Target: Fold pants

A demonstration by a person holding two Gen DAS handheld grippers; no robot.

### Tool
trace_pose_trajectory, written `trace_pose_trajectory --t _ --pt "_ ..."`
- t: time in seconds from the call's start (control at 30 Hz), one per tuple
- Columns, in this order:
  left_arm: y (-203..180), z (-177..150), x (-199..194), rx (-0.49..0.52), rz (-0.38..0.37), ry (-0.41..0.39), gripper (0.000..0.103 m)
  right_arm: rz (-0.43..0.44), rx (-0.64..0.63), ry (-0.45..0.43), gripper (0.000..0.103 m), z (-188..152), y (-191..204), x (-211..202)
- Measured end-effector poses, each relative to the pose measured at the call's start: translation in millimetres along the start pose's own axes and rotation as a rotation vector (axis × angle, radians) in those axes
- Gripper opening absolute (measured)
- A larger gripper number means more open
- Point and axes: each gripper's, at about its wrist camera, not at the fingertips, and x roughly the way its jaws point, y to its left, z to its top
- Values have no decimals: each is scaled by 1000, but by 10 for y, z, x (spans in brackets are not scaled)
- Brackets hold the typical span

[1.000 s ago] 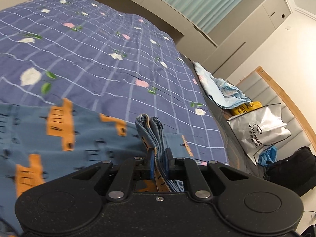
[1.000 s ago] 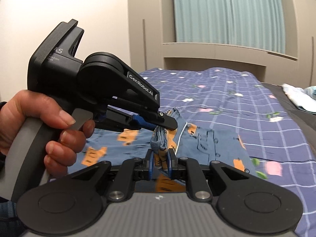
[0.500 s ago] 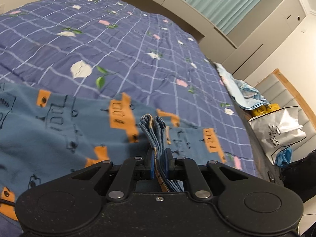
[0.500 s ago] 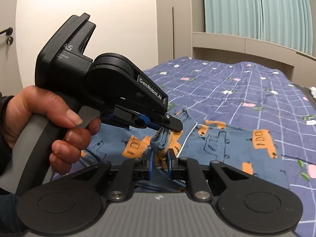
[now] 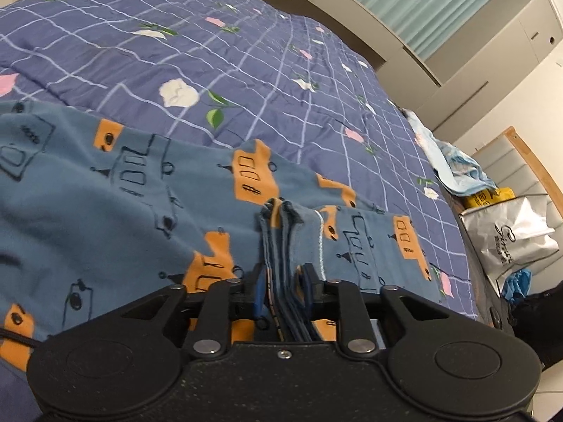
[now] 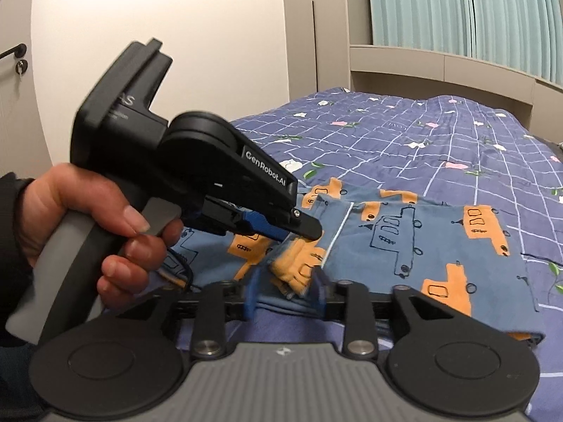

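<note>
The pants (image 5: pixel 105 204) are blue with orange truck prints and lie folded over on the bed; they also show in the right wrist view (image 6: pixel 422 239). My left gripper (image 5: pixel 285 281) holds a bunched stack of the pants' edge between its fingers, which stand slightly apart. It also shows from the side in the right wrist view (image 6: pixel 302 232), held by a hand. My right gripper (image 6: pixel 286 295) has its fingers parted around a blurred bunch of the pants' edge, low over the bed.
The bed has a purple checked floral cover (image 5: pixel 246 56). At its right side lie a light blue cloth (image 5: pixel 454 161), a white bag (image 5: pixel 506 235) and a yellow item. Wardrobes and teal curtains (image 6: pixel 457 10) stand behind the bed.
Both grippers have lowered the bunched edge toward the bed, laying the fold down. The fingers of both have parted wider around the fabric, the right more so.
</note>
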Motion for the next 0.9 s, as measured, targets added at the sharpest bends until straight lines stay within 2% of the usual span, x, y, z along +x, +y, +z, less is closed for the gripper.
trace_pose_trajectory --t 0.07,0.13,0.2,0.27,0.4,0.53,0.7,0.9 --pt "-5 -13 -54 13 21 -30 38 -26 -5 -9 60 -33 -42 -82" --pt "-55 -37 -76 52 47 -58 49 -73 -9 -27 73 -67 -109 -186" --pt "-126 -63 -62 93 63 -75 62 -146 -11 -40 82 -95 -207 -274" --pt "-220 -110 -21 151 87 -91 68 -225 4 -47 93 -115 -346 -326" --pt "-379 -235 61 276 160 -113 72 -381 53 -18 94 -124 -659 -282" --pt "-411 -241 101 314 189 -132 75 -485 71 45 95 -122 -947 -137" --pt "-387 -70 209 283 224 -134 80 -525 48 50 97 -53 -1180 5" --pt "-395 94 402 284 255 -136 85 -548 -1 55 97 201 -1488 394"
